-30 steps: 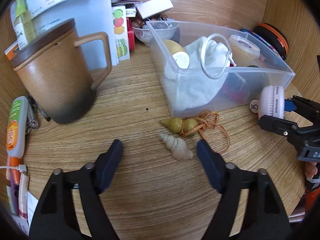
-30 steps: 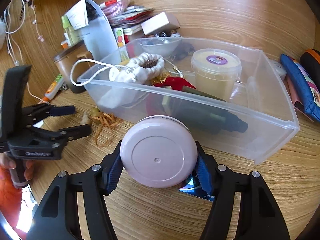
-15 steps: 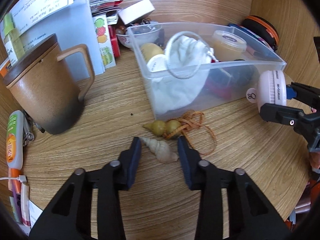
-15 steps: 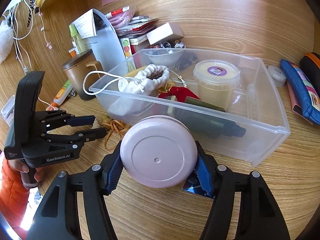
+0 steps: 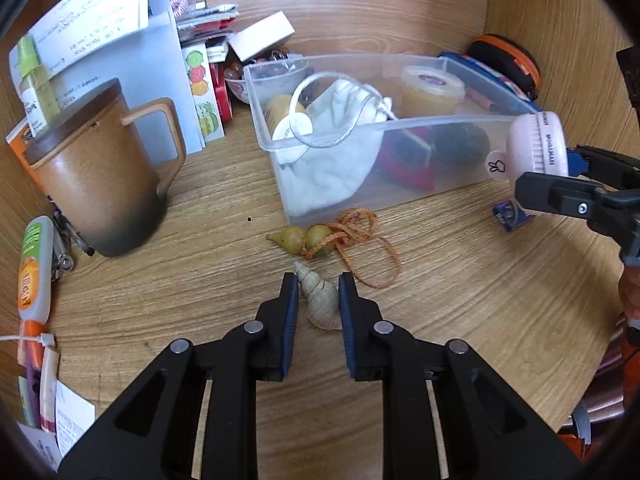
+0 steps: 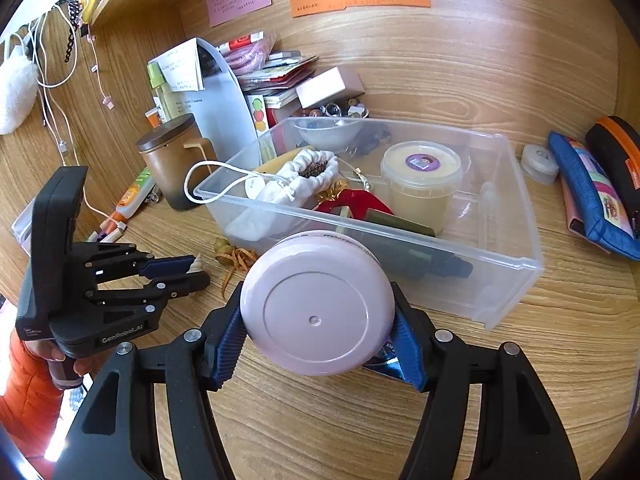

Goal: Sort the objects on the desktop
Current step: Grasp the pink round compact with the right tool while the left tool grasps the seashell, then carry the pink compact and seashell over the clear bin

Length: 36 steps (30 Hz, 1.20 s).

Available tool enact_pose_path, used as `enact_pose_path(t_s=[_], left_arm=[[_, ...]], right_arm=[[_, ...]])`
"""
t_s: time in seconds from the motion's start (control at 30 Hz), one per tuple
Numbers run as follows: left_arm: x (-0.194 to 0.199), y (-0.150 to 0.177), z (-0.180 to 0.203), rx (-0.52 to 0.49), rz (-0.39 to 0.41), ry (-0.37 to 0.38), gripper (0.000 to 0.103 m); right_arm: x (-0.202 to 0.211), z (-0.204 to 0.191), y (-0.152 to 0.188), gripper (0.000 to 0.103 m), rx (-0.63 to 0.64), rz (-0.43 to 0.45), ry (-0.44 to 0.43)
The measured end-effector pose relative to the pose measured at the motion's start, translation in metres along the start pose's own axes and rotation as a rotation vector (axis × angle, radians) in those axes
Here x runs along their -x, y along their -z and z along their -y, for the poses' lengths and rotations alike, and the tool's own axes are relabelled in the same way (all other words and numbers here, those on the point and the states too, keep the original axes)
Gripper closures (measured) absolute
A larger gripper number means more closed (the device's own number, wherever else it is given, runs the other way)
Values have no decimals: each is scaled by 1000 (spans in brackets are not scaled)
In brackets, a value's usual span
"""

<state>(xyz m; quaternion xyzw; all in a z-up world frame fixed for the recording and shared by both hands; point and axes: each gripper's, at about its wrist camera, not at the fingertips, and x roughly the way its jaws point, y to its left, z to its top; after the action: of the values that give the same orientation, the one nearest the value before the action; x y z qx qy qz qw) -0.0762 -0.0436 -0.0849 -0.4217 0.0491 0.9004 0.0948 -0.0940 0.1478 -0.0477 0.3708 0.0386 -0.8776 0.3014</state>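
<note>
Seashell (image 5: 319,300) | between closing jaws of left hand-held gripper (image 5: 319,294) | tapered, may squirt out | right hand-held gripper (image 6: 320,334) clamps pink round case (image 6: 318,306), may slip over clear bin (image 6: 500,276)

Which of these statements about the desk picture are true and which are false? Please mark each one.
1. The shell lies between the fingers of the left gripper. True; its jaws are closing on it.
2. The right gripper holds a brown mug. False: it holds a round pink case; the mug stands on the desk.
3. The white pouch lies inside the clear bin. True.
4. The orange string is inside the bin. False: it lies on the desk in front of the bin.
5. The mug has no lid. False: a dark lid covers it.
</note>
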Motion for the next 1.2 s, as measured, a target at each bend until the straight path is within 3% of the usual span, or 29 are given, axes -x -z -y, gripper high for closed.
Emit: enact_pose_path(t_s=[0.37, 0.73, 1.2], left_arm=[[40, -6, 14, -13, 99, 23, 84], [63, -34, 4, 5, 176, 56, 84], [56, -82, -15, -1, 205, 64, 84]], right_arm=[[25, -4, -2, 42, 6, 42, 19], [44, -4, -24, 42, 33, 85, 55], [13, 5, -67, 42, 45, 66, 22]])
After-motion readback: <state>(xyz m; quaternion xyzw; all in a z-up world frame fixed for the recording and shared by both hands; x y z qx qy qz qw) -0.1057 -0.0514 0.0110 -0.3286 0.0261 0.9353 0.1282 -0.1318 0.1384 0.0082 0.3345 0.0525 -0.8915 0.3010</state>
